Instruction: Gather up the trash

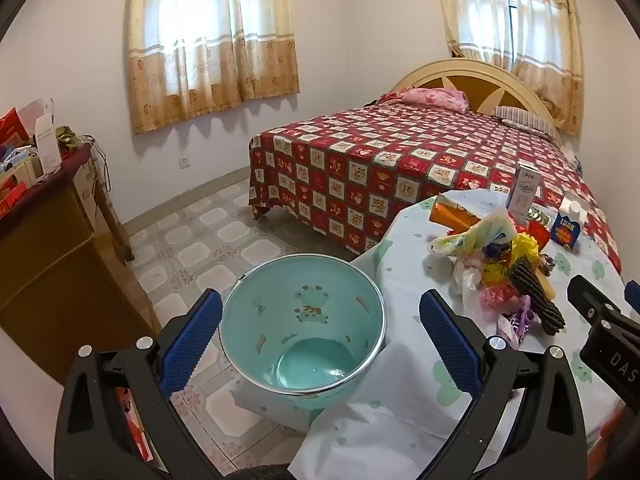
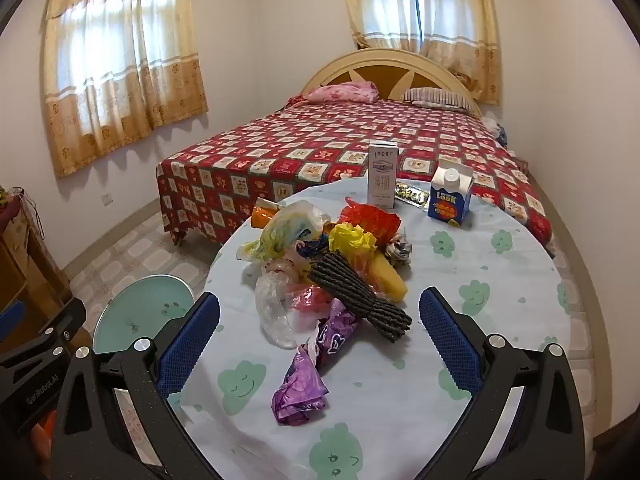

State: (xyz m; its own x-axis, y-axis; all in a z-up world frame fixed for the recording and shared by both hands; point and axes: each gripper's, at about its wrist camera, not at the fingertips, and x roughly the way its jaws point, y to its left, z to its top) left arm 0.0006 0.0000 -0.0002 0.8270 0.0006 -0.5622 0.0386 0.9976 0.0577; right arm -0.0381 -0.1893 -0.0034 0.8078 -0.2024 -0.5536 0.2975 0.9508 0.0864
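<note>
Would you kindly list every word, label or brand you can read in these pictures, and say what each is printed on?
"LOOK": blue carton, front.
"GenRobot.AI": left gripper, body, seen from the right wrist.
"DAS", cut off at the frame edge: right gripper, body, seen from the left wrist.
White carton: printed characters, too blurred to read.

Home bedroom. Double bed (image 2: 340, 148) with arched headboard (image 2: 392, 74), red patchwork cover and pillows (image 2: 436, 100); yellow curtains (image 1: 212, 44) at two windows; tiled floor (image 1: 224, 240); wooden cabinet (image 1: 52, 248); round cloth-covered bench (image 2: 500, 288).
</note>
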